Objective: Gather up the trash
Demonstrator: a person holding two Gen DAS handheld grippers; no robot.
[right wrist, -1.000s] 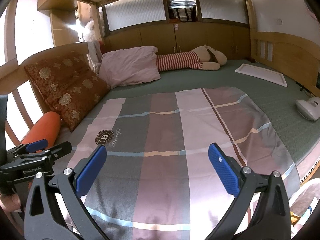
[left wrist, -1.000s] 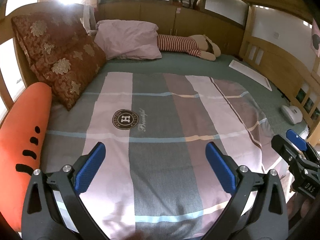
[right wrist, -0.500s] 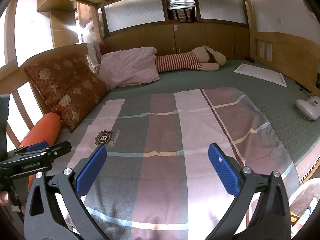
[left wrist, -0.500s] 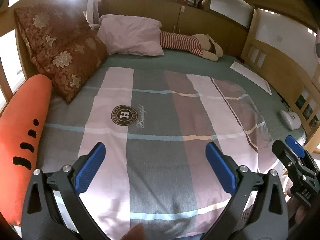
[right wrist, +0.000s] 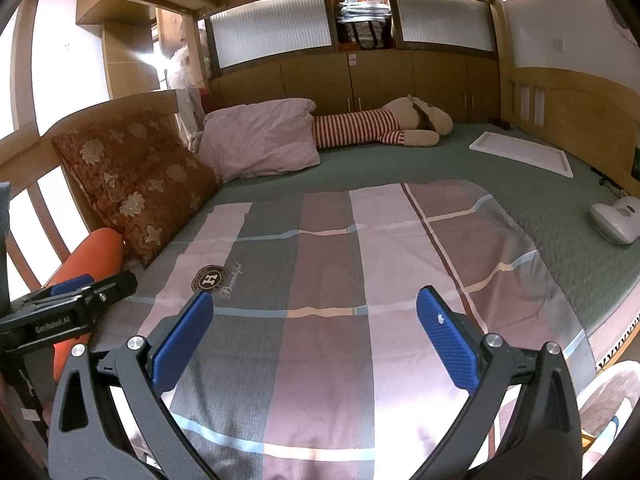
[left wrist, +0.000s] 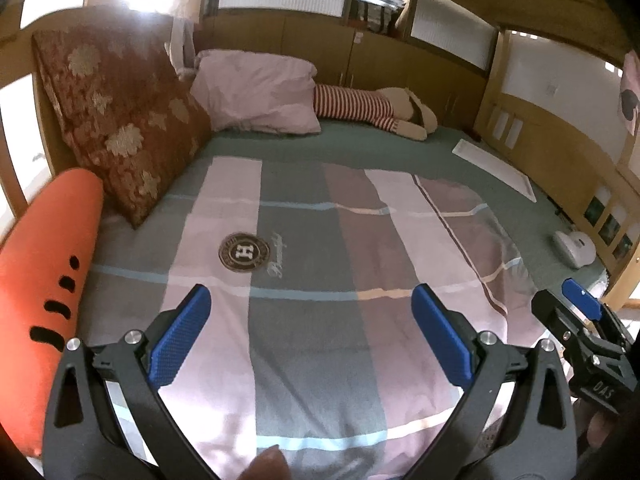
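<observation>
Two grippers of mine, left (left wrist: 306, 332) and right (right wrist: 316, 332), hovered wide-jawed, empty, over one striped blanket (left wrist: 320, 248), three pillows (left wrist: 256, 96) at eleven o'clock.

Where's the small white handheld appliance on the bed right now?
The white handheld appliance lies on the green mattress cover at the far right of both views, past the plaid blanket and nearer than the flat white panel.

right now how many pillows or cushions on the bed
3: a floral red cushion against the left rail, a pink pillow at the far end, an orange bolster nearest. Others may be hidden.
</observation>
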